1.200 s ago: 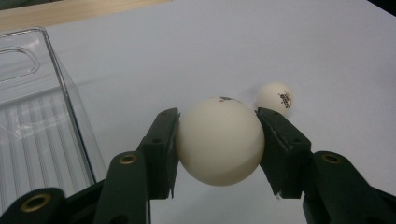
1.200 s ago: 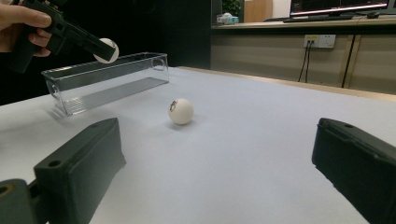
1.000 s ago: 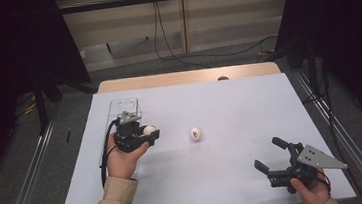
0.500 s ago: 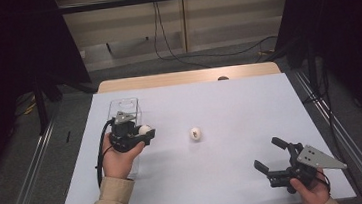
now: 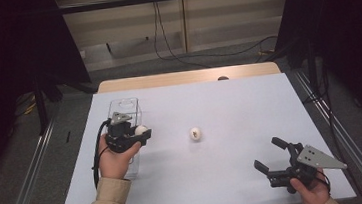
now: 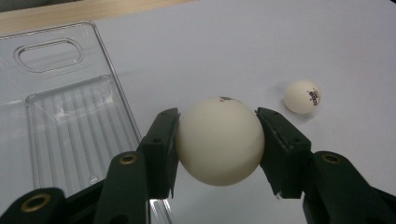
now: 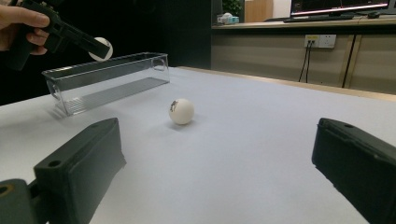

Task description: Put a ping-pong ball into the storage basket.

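Left gripper [image 5: 139, 133]: it is clamped on a white ball [image 6: 219, 140], one jaw on each side at the ball's widest part, as seen in the left gripper view.
Held ball's place: it is held above the table [image 5: 229, 102], just beside the long right wall of the clear bin [image 6: 60, 116], which lies near the table's left edge.
Clear bin: it is a long, open-topped container with a ribbed floor and a handle slot at its far end; nothing is seen inside it.
Step in hand (judged): the held ball is probably being carried to the bin for release.
How it is done well: the ball is best brought fully over the ribbed floor, past the near wall, before the jaws are opened. It is best lowered close to the floor first, since a light ball dropped from height is likely to bounce out. The jaws are best opened slowly so the ball is not flicked sideways.
Second ball [image 5: 195, 133]: it rests on the bare table near the middle, well apart from the bin and both grippers.
Right gripper [image 5: 275, 160]: its jaws are spread wide with nothing between them; it is held low near the table's near right corner.
Change from a second ago: the left gripper and its ball are moved slightly toward the bin; the second ball and right gripper are unchanged.
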Tool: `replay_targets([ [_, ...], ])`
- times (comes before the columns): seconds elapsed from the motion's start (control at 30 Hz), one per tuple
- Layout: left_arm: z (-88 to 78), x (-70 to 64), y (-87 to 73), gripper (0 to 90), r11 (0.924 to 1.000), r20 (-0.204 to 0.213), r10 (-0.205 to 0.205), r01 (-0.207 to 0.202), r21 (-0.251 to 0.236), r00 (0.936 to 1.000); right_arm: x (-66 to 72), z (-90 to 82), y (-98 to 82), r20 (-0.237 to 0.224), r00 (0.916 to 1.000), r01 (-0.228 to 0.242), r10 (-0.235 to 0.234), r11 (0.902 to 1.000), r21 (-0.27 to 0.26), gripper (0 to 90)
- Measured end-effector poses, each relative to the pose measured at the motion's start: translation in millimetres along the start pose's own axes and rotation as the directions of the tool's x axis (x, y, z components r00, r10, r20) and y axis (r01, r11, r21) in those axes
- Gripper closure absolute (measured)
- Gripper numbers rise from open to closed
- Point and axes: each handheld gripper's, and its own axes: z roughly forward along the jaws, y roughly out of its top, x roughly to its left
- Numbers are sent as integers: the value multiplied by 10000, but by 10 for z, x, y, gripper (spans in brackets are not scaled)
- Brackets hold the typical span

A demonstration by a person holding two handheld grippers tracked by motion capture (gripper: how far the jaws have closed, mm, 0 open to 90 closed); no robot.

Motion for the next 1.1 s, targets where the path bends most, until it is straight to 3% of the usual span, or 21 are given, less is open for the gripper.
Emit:
replay_targets([
  [1.1,-73,117,-30,510,9999,-250,-10,13,103,9997,2,-1,4,-8,10000,8,-8,10000,-21,16],
])
